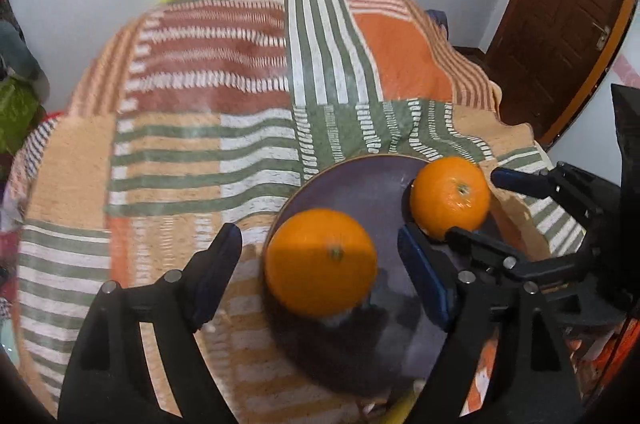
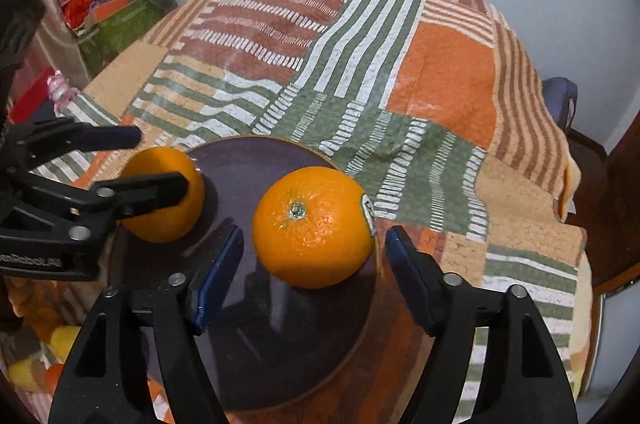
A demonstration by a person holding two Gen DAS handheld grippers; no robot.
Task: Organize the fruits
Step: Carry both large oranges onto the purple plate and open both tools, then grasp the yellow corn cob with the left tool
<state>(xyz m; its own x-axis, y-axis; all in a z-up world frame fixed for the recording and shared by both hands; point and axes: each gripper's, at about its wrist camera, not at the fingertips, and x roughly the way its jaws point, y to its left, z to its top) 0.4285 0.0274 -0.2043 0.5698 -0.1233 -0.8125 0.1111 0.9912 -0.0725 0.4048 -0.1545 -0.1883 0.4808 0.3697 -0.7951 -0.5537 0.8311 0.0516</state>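
surface: bed (image 2: 440,75), covered by patchwork blanket (image 1: 200,143), striped orange/green/rust/white
on blanket: round dark plate (image 2: 248,163), near front edge
on plate: two oranges, left (image 1: 320,262) and right (image 2: 314,226), apart, stem ends up
front left: yellow and orange fruits (image 2: 60,342), blurred

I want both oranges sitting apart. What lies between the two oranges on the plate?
Only bare plate lies between the left orange and the stickered orange, plainest in the right wrist view.
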